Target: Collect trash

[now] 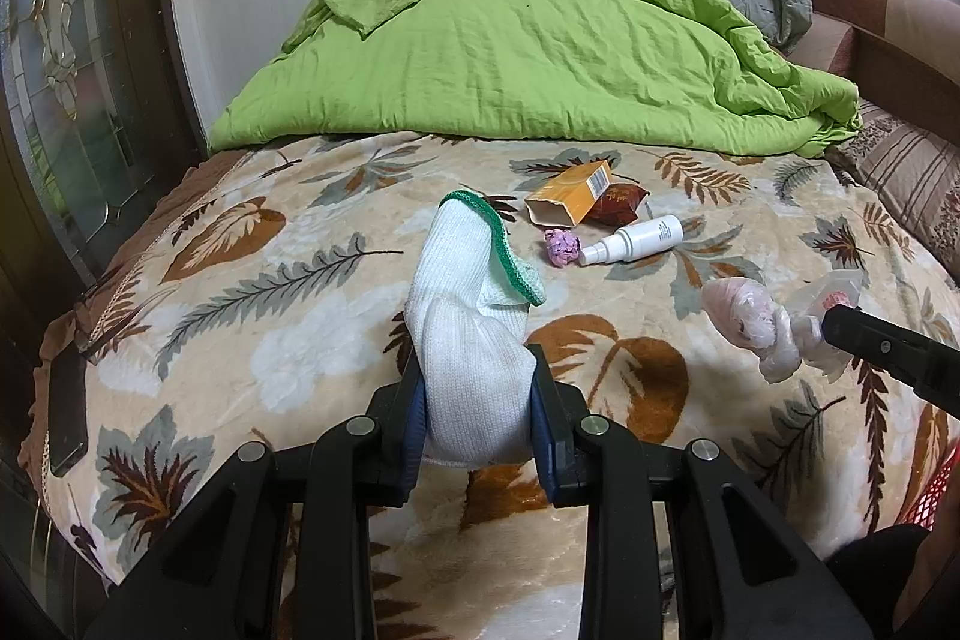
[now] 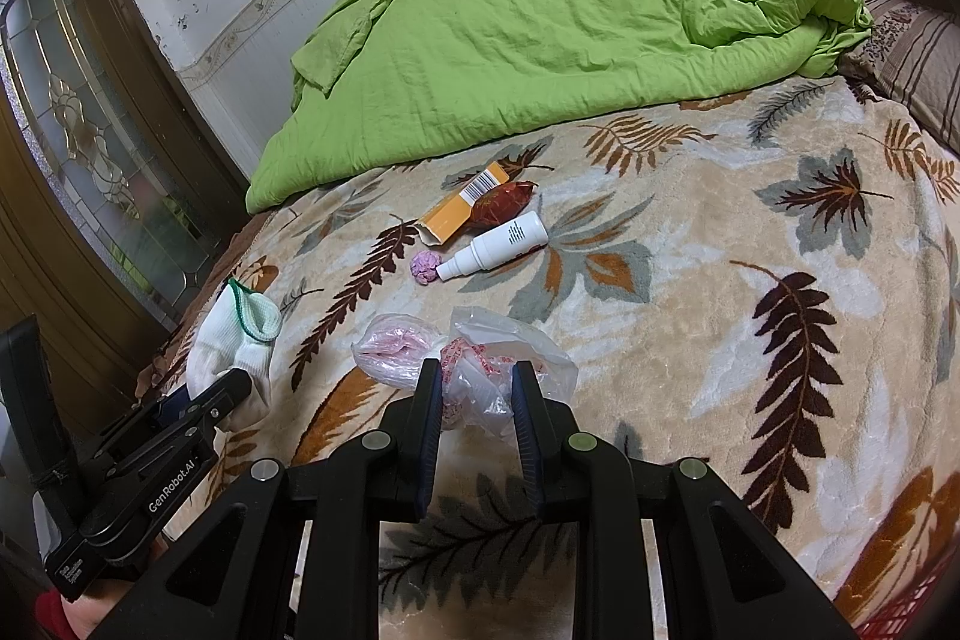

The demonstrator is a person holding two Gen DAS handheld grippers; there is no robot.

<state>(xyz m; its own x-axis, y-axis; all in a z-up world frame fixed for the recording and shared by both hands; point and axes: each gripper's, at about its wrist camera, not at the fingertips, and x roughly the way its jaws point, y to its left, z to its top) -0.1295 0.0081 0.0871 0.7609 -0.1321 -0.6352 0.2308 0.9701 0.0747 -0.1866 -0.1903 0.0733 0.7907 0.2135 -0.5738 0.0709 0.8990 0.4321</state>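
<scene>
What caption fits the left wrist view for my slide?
Left tongs grip a white sock above the leaf-print blanket; right tongs hold crumpled plastic bags.

Both wrist views low over bed, facing headboard-side quilt

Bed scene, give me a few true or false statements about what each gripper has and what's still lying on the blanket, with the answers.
1. The left gripper is shut on the white sock. True.
2. The right gripper holds the white spray bottle. False: it grips the crumpled plastic bag; the bottle lies on the leaf-print blanket.
3. The orange box lies beside a red wrapper. True.
4. The pink crumpled wad sits on top of the green duvet. False: it lies on the blanket by the bottle's nozzle.
</scene>
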